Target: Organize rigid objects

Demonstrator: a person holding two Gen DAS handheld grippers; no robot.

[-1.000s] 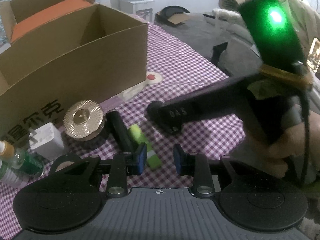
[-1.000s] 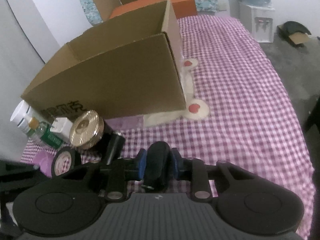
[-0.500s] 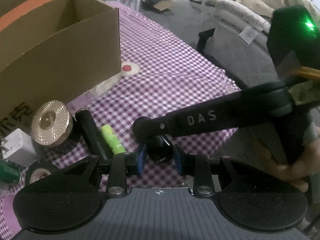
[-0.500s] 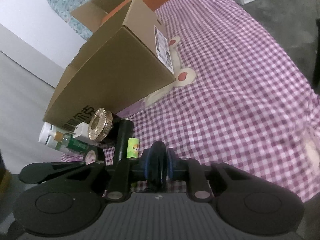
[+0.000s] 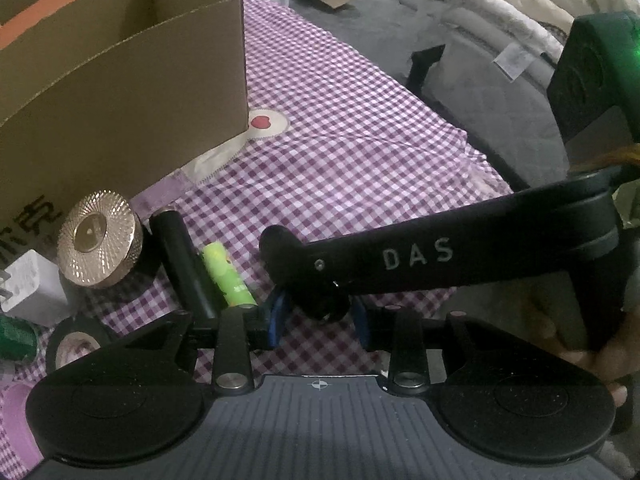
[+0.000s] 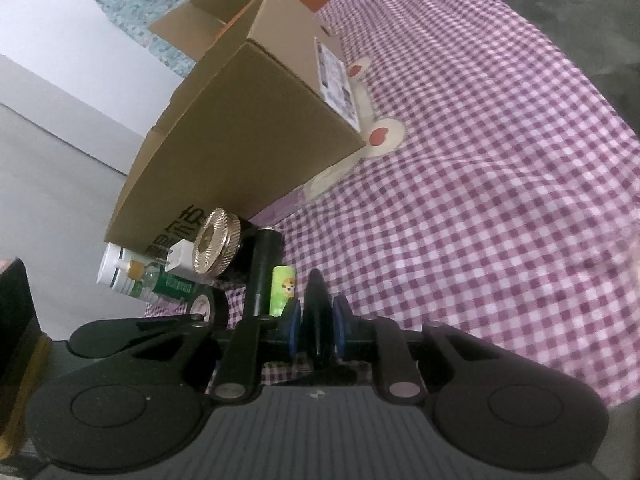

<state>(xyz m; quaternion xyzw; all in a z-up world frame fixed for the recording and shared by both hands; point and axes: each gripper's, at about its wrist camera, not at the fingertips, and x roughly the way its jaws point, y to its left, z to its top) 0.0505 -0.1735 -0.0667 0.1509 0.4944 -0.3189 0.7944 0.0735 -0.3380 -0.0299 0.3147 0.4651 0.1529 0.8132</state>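
Note:
My right gripper (image 6: pixel 316 330) is shut on a flat black object (image 6: pixel 317 312) held edge-on. In the left wrist view the right gripper's arm (image 5: pixel 420 260) reaches across, and the black object (image 5: pixel 324 306) sits between my left gripper's (image 5: pixel 318 318) open blue pads. Beside it on the checked cloth lie a green tube (image 5: pixel 227 276), a black cylinder (image 5: pixel 184 264), a gold ridged cap (image 5: pixel 99 244) and a black tape roll (image 5: pixel 74 344). An open cardboard box (image 5: pixel 120 80) stands behind them.
A white charger (image 5: pixel 28 284) and a green-labelled bottle (image 6: pixel 168 284) lie at the box's left corner, with a white jar (image 6: pixel 114 270). The purple checked cloth (image 6: pixel 480 200) stretches right. Bedding and a grey floor lie beyond the cloth's edge (image 5: pixel 500 80).
The right gripper has carried the black object left and down until it sits between the left gripper's pads. The left gripper's pads have opened wider. Both cameras have tilted.

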